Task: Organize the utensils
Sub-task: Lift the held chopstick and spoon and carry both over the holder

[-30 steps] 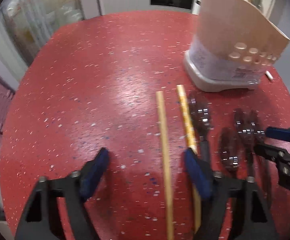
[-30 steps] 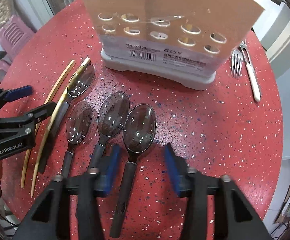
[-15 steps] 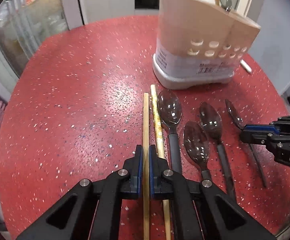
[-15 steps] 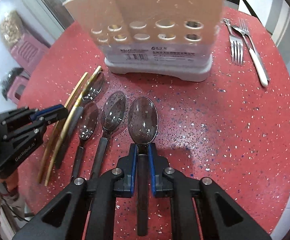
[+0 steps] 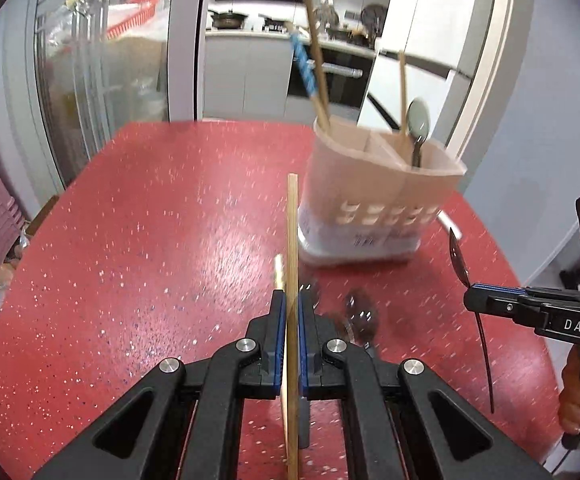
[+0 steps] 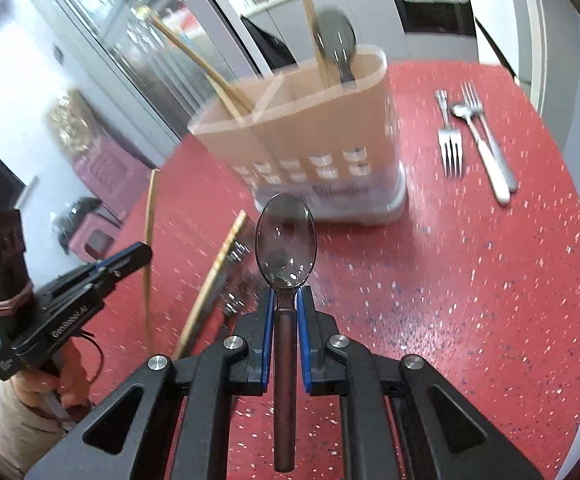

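Observation:
My left gripper (image 5: pixel 288 304) is shut on a plain wooden chopstick (image 5: pixel 292 240), lifted off the red table (image 5: pixel 149 240) and pointing at the beige utensil holder (image 5: pixel 374 196). In the right wrist view my right gripper (image 6: pixel 285 300) is shut on the dark handle of a clear-bowled spoon (image 6: pixel 285 236), also raised above the table, in front of the holder (image 6: pixel 310 148). The holder has chopsticks and a spoon standing in its compartments. A patterned chopstick (image 6: pixel 213 276) and other dark spoons (image 5: pixel 360 314) still lie on the table, blurred.
Two forks (image 6: pixel 450 144) and a white-handled utensil (image 6: pixel 486 152) lie right of the holder. Each gripper shows in the other's view: the right one (image 5: pixel 530 312) at the right edge, the left one (image 6: pixel 73 288) at the left. Kitchen cabinets and glass doors stand behind the table.
Both grippers closed, the left on the plain chopstick and the right on the spoon handle, then lifted them off the table and tilted up toward the holder.

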Demonstrator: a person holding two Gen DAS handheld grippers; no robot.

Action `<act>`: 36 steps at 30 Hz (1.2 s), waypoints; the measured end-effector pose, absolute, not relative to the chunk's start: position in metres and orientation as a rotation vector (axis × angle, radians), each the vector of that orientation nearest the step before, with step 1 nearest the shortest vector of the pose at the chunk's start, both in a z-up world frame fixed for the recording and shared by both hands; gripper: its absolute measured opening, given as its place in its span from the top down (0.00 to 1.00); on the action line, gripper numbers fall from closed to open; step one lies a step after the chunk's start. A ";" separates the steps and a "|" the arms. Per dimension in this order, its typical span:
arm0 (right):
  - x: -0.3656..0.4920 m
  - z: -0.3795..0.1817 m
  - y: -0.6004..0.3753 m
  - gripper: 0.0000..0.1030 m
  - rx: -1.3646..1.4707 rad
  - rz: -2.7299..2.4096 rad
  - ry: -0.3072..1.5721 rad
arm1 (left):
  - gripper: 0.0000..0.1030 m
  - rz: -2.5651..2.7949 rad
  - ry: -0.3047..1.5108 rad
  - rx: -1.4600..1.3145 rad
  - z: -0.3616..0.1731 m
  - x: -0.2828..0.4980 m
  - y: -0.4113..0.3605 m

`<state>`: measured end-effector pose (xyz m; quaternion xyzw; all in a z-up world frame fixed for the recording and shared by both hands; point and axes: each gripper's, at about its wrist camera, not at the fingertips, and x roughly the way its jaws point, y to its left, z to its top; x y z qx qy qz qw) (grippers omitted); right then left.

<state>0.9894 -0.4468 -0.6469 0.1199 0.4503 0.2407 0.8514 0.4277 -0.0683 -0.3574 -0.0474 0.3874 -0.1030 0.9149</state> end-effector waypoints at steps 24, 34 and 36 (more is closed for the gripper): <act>1.023 -0.524 -0.470 0.88 0.320 0.509 0.623 | 0.71 -0.266 0.511 -0.183 -0.210 0.441 -0.084; 1.075 -0.512 -0.464 0.88 0.303 0.475 0.570 | 0.71 -0.253 0.432 -0.153 -0.189 0.490 -0.097; 1.085 -0.513 -0.462 0.88 0.302 0.467 0.561 | 0.71 -0.254 0.423 -0.149 -0.191 0.500 -0.100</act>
